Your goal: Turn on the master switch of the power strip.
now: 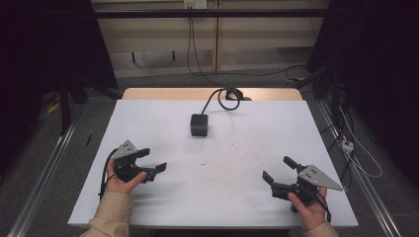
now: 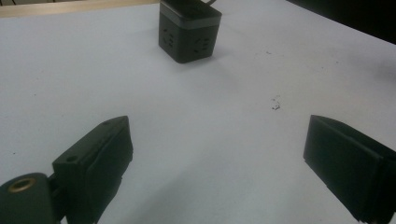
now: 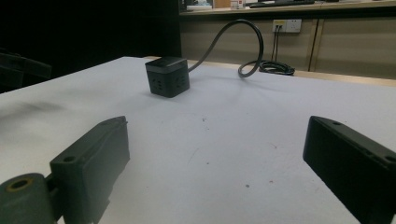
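A dark cube-shaped power socket (image 1: 199, 124) (image 2: 189, 31) (image 3: 167, 76) stands on the white table (image 1: 212, 197) toward the far middle, with a thick grey cable (image 1: 222, 97) (image 3: 243, 44) looping off behind it. My left gripper (image 1: 152, 160) (image 2: 217, 163) is held at the near left, open, with nothing between its jaws. My right gripper (image 1: 278, 169) (image 3: 217, 163) is held at the near right, also open and holding nothing. Both point inward toward the socket, well short of it.
The cable coils at the table's far wooden edge (image 1: 267, 94). Small dark specks (image 1: 203, 162) (image 2: 275, 105) mark the white surface. Metal rails (image 1: 44, 168) run along the floor on both sides. A wall outlet (image 3: 286, 25) sits behind the table.
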### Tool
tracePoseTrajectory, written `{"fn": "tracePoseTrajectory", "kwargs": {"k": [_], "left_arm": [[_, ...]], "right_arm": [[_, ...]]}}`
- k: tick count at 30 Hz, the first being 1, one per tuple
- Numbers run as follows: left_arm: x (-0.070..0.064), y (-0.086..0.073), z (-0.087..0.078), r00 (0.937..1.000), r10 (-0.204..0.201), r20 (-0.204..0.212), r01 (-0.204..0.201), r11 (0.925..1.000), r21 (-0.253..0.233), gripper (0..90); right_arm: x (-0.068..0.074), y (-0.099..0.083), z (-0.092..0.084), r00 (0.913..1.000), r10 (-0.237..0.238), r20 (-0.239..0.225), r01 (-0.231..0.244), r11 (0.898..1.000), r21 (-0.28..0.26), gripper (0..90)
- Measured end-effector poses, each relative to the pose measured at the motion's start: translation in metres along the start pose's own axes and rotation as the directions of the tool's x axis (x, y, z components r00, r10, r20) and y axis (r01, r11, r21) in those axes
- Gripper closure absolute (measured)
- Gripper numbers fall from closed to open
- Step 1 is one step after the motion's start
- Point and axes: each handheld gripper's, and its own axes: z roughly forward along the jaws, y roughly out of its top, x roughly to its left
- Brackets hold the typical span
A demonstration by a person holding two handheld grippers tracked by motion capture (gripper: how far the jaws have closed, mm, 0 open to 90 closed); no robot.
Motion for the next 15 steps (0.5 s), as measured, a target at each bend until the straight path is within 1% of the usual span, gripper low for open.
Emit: {"fn": "tracePoseTrajectory", "kwargs": {"k": [5, 15], "left_arm": [[0.001, -0.002, -0.004, 1.0000, 0.002, -0.002, -0.002, 1.0000, -0.005, 7.7], [0.003, -0.006, -0.011, 0.9999, -0.008, -0.014, 0.007, 0.9999, -0.010, 7.7]], "right_arm": [[0.000, 0.000, 0.000, 1.0000, 0.000, 0.001, 0.000, 1.000, -0.001, 6.8], [0.000, 0.000, 0.000, 1.0000, 0.001, 0.000, -0.001, 1.000, -0.001, 6.8]]}}
